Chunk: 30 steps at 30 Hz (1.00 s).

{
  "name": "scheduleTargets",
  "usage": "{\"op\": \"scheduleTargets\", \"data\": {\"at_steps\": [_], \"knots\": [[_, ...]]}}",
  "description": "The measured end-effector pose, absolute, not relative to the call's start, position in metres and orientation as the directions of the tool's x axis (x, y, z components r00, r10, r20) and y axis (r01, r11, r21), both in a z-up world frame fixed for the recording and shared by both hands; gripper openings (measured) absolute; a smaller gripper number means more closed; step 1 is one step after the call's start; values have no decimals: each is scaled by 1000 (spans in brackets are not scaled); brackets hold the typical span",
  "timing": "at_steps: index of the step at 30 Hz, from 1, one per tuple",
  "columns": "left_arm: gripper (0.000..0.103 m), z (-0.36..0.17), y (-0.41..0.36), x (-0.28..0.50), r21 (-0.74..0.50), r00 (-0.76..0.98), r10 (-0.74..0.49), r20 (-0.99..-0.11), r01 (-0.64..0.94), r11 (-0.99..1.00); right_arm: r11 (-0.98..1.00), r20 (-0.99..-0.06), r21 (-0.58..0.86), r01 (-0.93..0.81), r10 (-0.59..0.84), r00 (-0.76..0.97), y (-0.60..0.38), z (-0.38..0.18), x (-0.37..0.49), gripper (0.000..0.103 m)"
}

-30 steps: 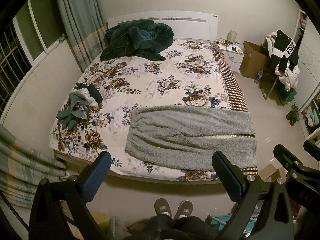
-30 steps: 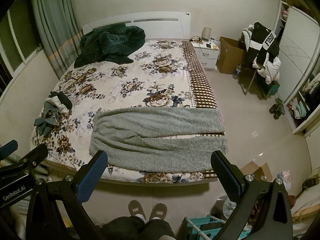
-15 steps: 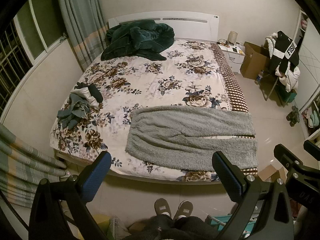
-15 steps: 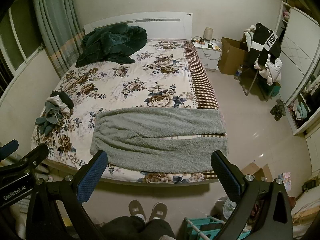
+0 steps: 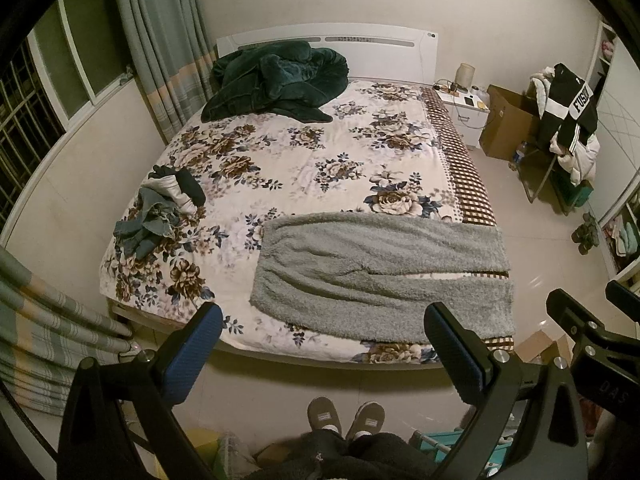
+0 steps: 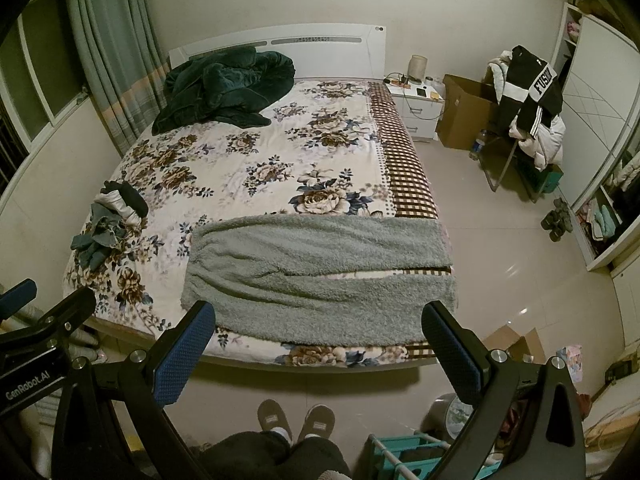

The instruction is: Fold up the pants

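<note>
Your left claw (image 5: 322,354) and right claw (image 6: 320,354) hang spread, empty, above the fluffy grey fleece pants (image 5: 380,272), laid flat on the floral-quilted bed (image 5: 280,168) ready for folding.

The left claw (image 5: 322,354) is held level with its blue-padded fingers (image 5: 192,354) spread wide, gripping nothing. The right claw (image 6: 318,354) (close beside it, its edge showing in the left view) is likewise wide apart and empty.

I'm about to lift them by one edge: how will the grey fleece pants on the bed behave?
The grey fleece pants will probably flop and sag, since they lie limp and flat. Their thick pile suggests bulky folds, and likely a good grip rather than slipping. The leg ends overhanging the bed edge may slide off.
</note>
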<state>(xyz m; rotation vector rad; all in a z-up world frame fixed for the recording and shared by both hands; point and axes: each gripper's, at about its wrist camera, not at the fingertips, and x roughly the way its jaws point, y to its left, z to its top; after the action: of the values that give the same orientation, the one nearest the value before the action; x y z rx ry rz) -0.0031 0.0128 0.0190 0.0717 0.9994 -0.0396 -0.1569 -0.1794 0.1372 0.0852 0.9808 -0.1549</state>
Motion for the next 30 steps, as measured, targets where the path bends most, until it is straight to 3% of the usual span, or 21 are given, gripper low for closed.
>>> {"op": "scheduleTargets", "data": {"at_steps": [21, 30], "knots": [[103, 28, 14, 0, 40, 540, 0, -842, 63, 997, 986, -839, 11, 166, -82, 538, -149, 151, -162, 103], [103, 29, 28, 27, 91, 549, 92, -831, -29, 995, 974, -841, 5, 228, -119, 528, -179, 79, -127, 103]]}}
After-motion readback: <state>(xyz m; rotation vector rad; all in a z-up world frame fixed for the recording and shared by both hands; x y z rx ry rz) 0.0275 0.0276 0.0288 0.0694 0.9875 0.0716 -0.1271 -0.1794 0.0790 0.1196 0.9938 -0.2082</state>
